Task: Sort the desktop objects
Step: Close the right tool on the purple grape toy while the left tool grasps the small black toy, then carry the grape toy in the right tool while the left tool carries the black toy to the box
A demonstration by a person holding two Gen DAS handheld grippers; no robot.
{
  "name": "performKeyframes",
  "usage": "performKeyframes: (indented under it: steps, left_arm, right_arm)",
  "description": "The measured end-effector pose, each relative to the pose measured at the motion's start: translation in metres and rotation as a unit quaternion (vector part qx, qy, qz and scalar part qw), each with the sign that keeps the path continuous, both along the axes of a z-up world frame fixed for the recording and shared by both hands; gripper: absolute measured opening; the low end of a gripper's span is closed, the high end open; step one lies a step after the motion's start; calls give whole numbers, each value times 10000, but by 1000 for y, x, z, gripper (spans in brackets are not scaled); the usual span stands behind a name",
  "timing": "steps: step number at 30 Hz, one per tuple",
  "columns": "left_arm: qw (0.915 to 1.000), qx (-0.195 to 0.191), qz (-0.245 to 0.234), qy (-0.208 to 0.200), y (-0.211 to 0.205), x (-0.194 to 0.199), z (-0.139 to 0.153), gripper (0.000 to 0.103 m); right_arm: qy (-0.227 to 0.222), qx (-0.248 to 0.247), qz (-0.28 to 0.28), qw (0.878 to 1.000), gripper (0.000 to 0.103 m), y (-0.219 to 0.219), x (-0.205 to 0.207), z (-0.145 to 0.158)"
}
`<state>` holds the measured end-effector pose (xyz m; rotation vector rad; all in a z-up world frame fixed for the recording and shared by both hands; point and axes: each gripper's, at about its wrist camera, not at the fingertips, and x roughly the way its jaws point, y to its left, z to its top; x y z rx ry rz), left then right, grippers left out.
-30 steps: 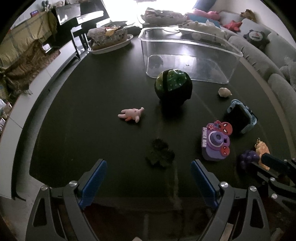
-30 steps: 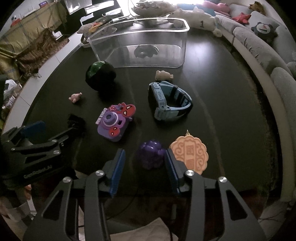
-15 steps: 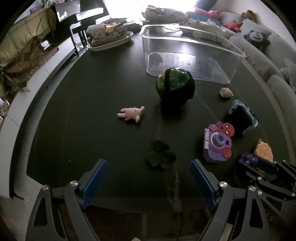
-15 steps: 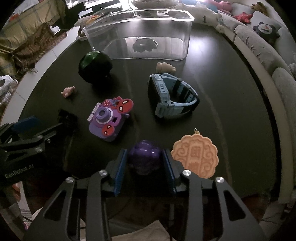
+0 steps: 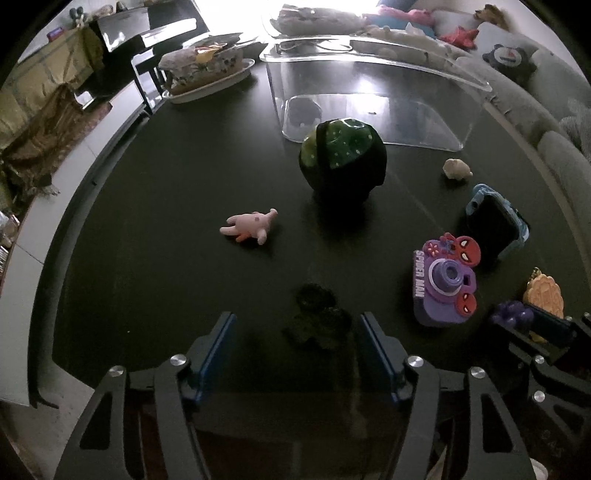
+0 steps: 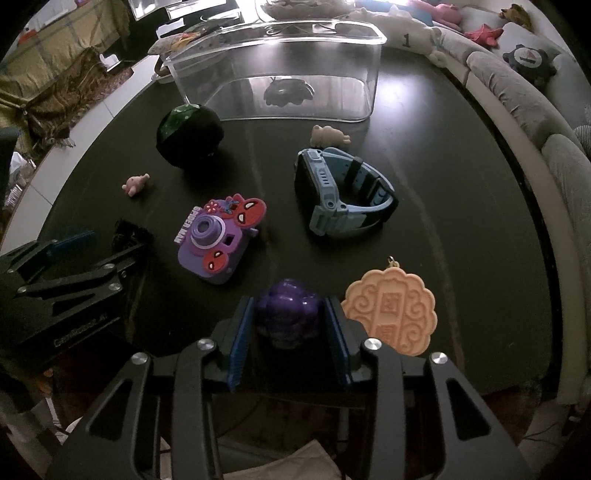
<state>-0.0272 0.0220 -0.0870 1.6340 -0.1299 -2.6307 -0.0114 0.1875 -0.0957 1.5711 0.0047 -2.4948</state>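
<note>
My right gripper [image 6: 290, 325] is shut on a purple grape-shaped toy [image 6: 289, 313] at the table's near edge, beside an orange mooncake charm [image 6: 391, 309]. My left gripper [image 5: 297, 332] stands open around a dark flower-shaped piece [image 5: 316, 320], which lies between its blue pads. On the dark table lie a purple toy camera [image 6: 218, 242], a blue smartwatch [image 6: 341, 192], a green-black ball [image 5: 341, 157], a pink figure [image 5: 251, 227] and a beige figure [image 6: 328, 136]. A clear plastic bin [image 6: 277, 70] at the back holds one dark flower piece [image 6: 286, 90].
A plate of cloth items [image 5: 205, 72] sits at the table's far left corner. A grey sofa [image 6: 524, 103] with plush toys curves along the right side. A piano [image 5: 140, 33] and draped furniture stand at the left.
My right gripper moved forward and closed on the purple grape toy. My left gripper advanced so the dark flower piece now lies between its narrowed fingers.
</note>
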Motion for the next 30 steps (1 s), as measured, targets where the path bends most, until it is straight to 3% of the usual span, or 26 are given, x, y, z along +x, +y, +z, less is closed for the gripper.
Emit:
performKeyframes:
  steps: [9,13,16,30]
  left_arm:
    - [10000,-69,-43,57,2,-2,-2,52]
    - [9999,-110,-70,88,4,0,-5,35]
    - [9999,-82,-50,131,5,3,-5,31]
    - [9992,215,-99,322,-5,16,14,31]
  right_arm:
    - [11,63,-21,10000,36,-3,-2,-1]
    - [23,85,-48,9999,35,-5,-2,-1]
    - [47,88,-45,9999,35,-7,-2,1]
    - [240,16,-24,9997,35,-13,1,19]
